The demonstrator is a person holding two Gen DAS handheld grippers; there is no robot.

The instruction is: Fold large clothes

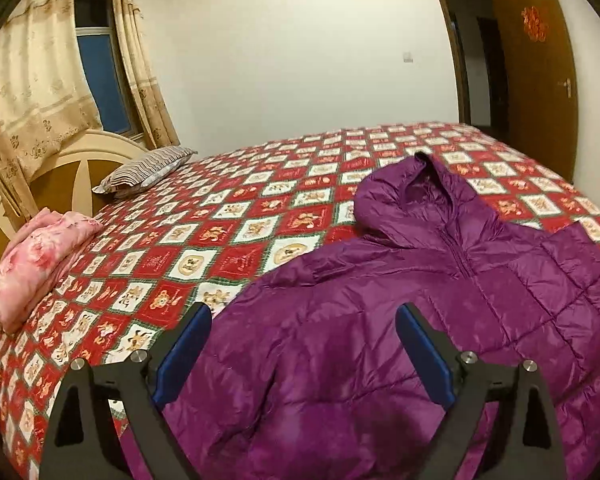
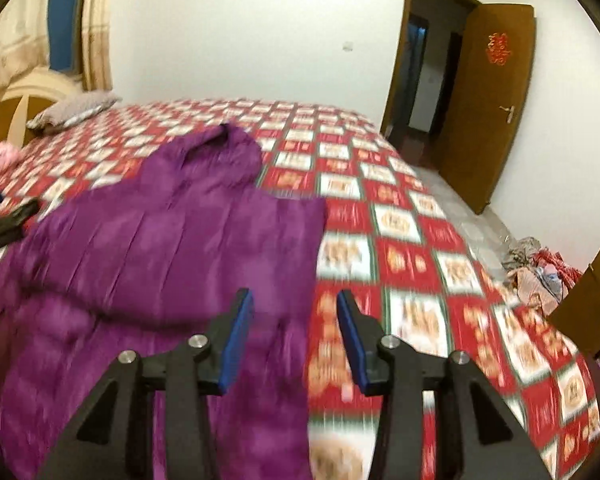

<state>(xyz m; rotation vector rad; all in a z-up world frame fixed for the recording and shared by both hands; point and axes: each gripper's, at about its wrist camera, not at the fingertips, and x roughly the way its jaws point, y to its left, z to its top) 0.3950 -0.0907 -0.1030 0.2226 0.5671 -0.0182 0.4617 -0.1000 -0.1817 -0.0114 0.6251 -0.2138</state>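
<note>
A purple hooded puffer jacket (image 1: 440, 300) lies flat and front up on the red patterned bedspread (image 1: 220, 216), hood toward the far side. My left gripper (image 1: 304, 312) is open and empty, hovering above the jacket's left sleeve. In the right wrist view the jacket (image 2: 172, 248) fills the left half, and its right side looks folded in to a straight edge. My right gripper (image 2: 296, 300) is open and empty above the jacket's right edge. The left gripper (image 2: 8, 216) shows at the far left of that blurred view.
A folded pink garment (image 1: 40, 264) and a striped pillow (image 1: 148, 168) lie by the headboard (image 1: 60, 160). An open wooden door (image 2: 488, 100) stands at the right. A pile of clothes (image 2: 540, 264) lies on the floor beside the bed, next to brown furniture (image 2: 592, 304).
</note>
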